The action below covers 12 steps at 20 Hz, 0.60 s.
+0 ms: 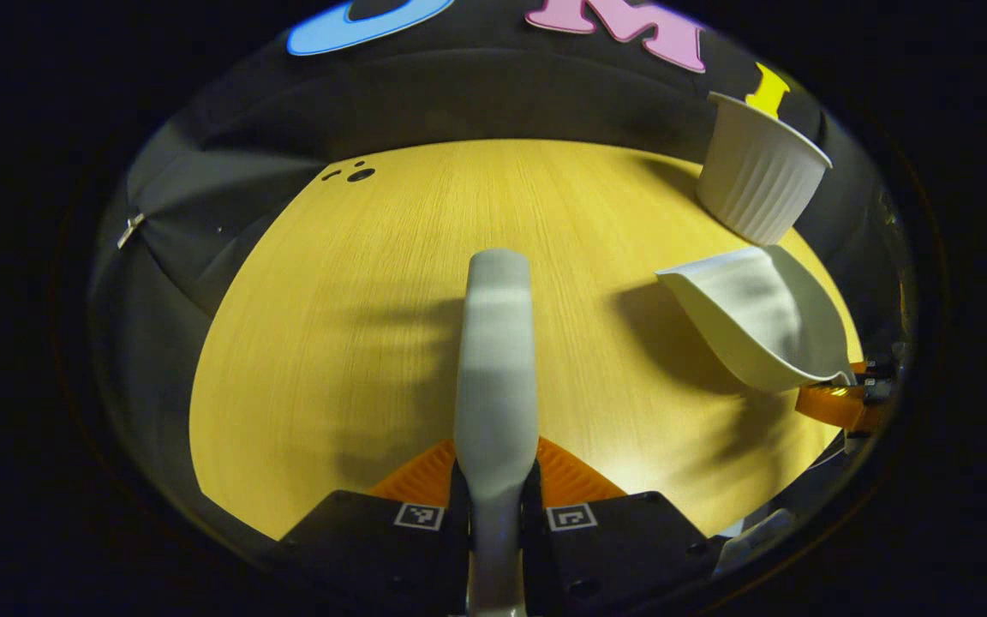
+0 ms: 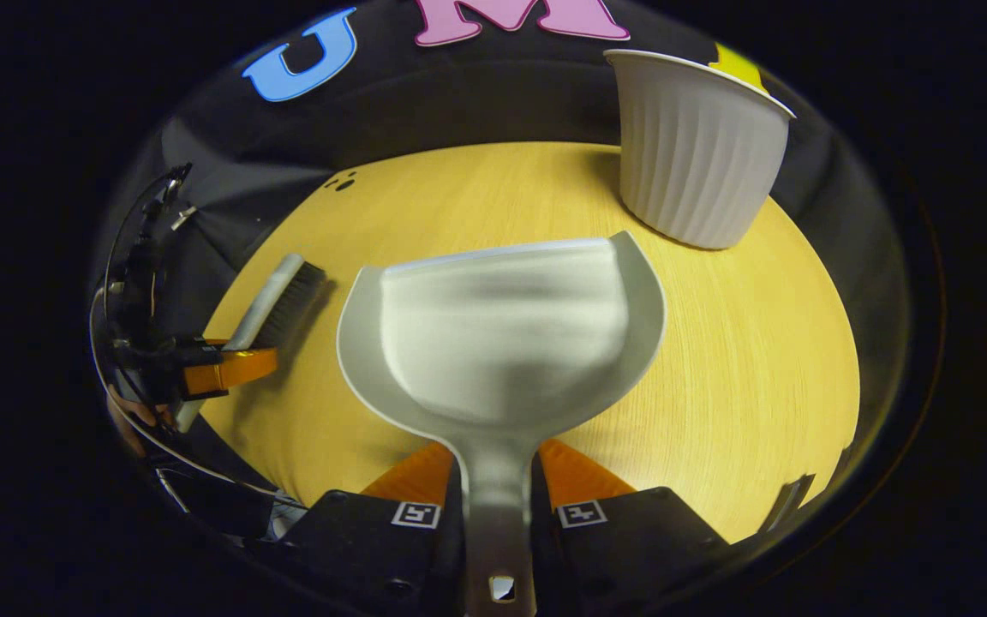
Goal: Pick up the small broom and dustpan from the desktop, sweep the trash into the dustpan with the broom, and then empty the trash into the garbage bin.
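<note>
- Broom (image 1: 495,360) and dustpan (image 2: 506,338) are both off the wooden surface (image 1: 331,343) and in our grip, so we judge the picking-up step done.
- Our left gripper (image 1: 495,493) has its jaws clenched on the broom's handle, which runs straight out ahead of it over the middle of the surface; in the right gripper view we see the broom's dark bristles (image 2: 296,300) pointing down near the left edge of the surface.
- Our right gripper (image 2: 498,493) has its jaws clamped on the dustpan's handle, with the scoop held out ahead, its mouth facing the far edge.
- In the left gripper view the dustpan hangs over the right side of the surface, casting a shadow beneath it, so we take it to be raised rather than resting.
- Garbage bin (image 2: 695,146), a ribbed white one, stands upright at the far right corner of the surface, just beyond the dustpan's lip.
- Trash is hard to make out: the scoop looks bare, though blurred, and the only marks we see are a few small dark spots (image 1: 355,171) near the far left edge of the surface; we cannot tell whether they are trash or holes in the wood.
- We judge that either the sweeping is still to come or the emptying is in hand; the pictures do not settle it.
- If those spots are the trash, the next move calls for setting the dustpan's lip flat on the surface beside them and drawing the bristles toward it.
</note>
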Each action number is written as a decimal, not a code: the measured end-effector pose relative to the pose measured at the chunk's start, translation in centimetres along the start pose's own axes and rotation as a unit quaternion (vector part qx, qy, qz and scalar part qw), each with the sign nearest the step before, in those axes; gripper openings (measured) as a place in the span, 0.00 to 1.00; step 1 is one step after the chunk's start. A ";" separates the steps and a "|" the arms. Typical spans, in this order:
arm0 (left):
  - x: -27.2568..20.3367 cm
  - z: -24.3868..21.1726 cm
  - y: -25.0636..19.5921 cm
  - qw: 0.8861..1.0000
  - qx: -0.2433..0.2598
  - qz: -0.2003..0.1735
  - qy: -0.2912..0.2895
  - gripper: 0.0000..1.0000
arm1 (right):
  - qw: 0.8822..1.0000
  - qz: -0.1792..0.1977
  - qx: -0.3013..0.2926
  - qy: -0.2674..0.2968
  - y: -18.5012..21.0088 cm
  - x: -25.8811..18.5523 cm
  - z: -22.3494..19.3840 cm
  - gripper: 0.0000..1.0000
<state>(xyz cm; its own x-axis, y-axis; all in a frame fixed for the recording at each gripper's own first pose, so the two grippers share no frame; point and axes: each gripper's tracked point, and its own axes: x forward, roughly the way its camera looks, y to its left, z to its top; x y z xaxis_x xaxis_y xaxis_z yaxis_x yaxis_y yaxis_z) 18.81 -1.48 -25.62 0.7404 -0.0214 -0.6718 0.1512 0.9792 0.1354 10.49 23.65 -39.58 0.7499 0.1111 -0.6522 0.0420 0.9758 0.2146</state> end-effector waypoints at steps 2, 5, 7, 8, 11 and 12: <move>-0.2 -0.1 0.1 1.000 0.015 0.012 0.009 0.30 | 1.000 0.000 0.024 0.007 0.3 0.2 -0.4 0.35; 0.4 -0.9 -0.6 0.999 0.025 0.018 0.024 0.31 | 0.999 -0.011 0.044 0.020 -0.2 0.5 -1.2 0.35; 1.1 -0.7 -0.4 0.999 0.036 0.029 0.026 0.33 | 0.998 -0.014 0.050 0.027 -0.3 0.7 -1.9 0.41; 1.2 -0.4 -0.4 0.998 0.041 0.031 0.026 0.33 | 0.998 -0.013 0.048 0.027 -0.2 0.9 -2.0 0.37; 0.8 -0.4 -1.0 0.999 0.043 0.026 0.020 0.38 | 0.999 -0.002 0.044 0.027 0.1 0.9 -1.9 0.39; 0.5 -0.4 -1.3 0.999 0.038 0.020 0.016 0.49 | 0.999 0.004 0.046 0.027 0.4 0.8 -1.9 0.53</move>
<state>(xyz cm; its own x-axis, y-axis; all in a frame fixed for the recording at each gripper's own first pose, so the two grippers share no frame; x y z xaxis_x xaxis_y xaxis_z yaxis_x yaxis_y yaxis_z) 18.79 -2.68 -26.42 0.7262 0.0253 -0.6871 0.1724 0.9607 0.2177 9.85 24.46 -41.39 0.7143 0.1320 -0.6873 0.0972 0.9538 0.2843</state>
